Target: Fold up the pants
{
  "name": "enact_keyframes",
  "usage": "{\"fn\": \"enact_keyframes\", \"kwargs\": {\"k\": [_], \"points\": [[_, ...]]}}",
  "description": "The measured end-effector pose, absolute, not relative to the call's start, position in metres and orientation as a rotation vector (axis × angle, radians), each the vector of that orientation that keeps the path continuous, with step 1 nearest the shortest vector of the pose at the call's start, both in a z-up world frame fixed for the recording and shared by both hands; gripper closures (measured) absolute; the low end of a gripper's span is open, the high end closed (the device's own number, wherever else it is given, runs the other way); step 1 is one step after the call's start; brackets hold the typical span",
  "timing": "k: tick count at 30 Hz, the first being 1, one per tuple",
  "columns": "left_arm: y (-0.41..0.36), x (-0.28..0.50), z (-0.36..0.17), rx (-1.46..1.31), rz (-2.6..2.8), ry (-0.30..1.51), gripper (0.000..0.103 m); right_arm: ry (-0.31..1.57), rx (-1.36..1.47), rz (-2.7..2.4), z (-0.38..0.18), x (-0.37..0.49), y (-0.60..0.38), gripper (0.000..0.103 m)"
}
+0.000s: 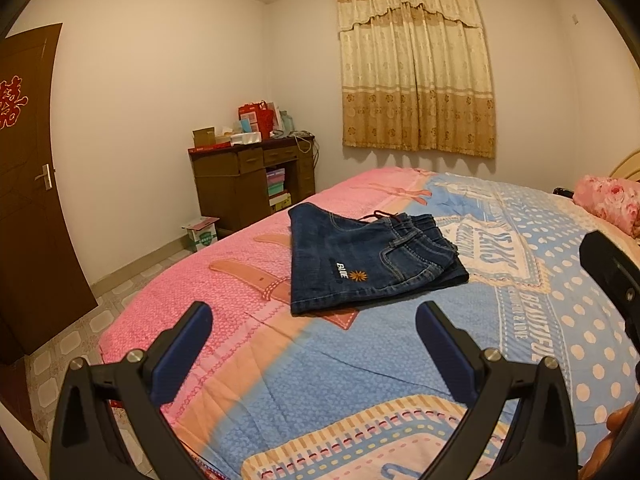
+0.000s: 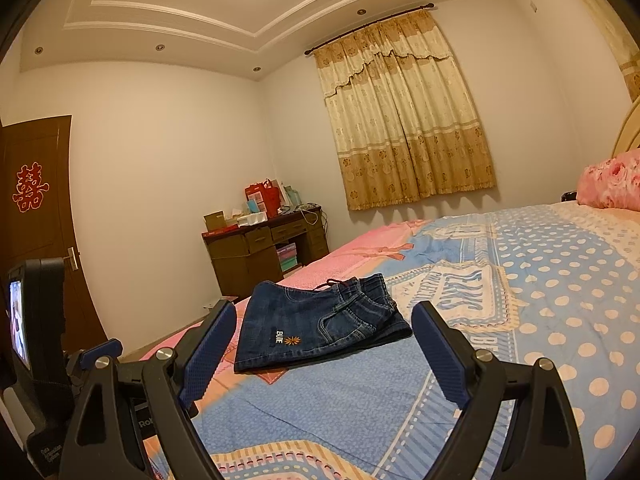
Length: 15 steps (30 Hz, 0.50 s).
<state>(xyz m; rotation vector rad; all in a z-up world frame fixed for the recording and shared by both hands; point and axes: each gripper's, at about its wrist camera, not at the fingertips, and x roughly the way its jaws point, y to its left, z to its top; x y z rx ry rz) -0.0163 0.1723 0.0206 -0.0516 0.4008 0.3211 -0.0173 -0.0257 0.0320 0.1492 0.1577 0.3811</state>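
Left wrist view: pants [image 1: 368, 256] lie folded on the bed [image 1: 400, 360].
Both my jaws stand wide, empty, short of them; folding looks finished, perhaps a final smoothing.

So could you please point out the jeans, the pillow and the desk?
jeans [image 1: 360, 264]: left wrist view, on the back pocket.
pillow [image 2: 612, 180]: right wrist view, on its floral cover.
desk [image 1: 240, 176]: left wrist view, on its front.

Bedspread [image 1: 360, 380] ahead of both grippers lies bare up to the pants [image 1: 368, 260]; pillow [image 1: 608, 200] far right.
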Motion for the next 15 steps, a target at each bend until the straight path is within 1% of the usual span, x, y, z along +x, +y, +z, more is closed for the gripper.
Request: {"fn": "enact_keyframes", "kwargs": {"k": [10, 15], "points": [[0.1776, -0.0146, 0.0204, -0.033, 0.363, 0.394, 0.000, 0.165, 0.155, 0.371, 0.0306, -0.0177, -0.0250, 0.013], [0.1778, -0.0106, 0.0164, -0.036, 0.343, 0.425, 0.000, 0.176, 0.169, 0.365, 0.0291, -0.0171, -0.0262, 0.013]]}}
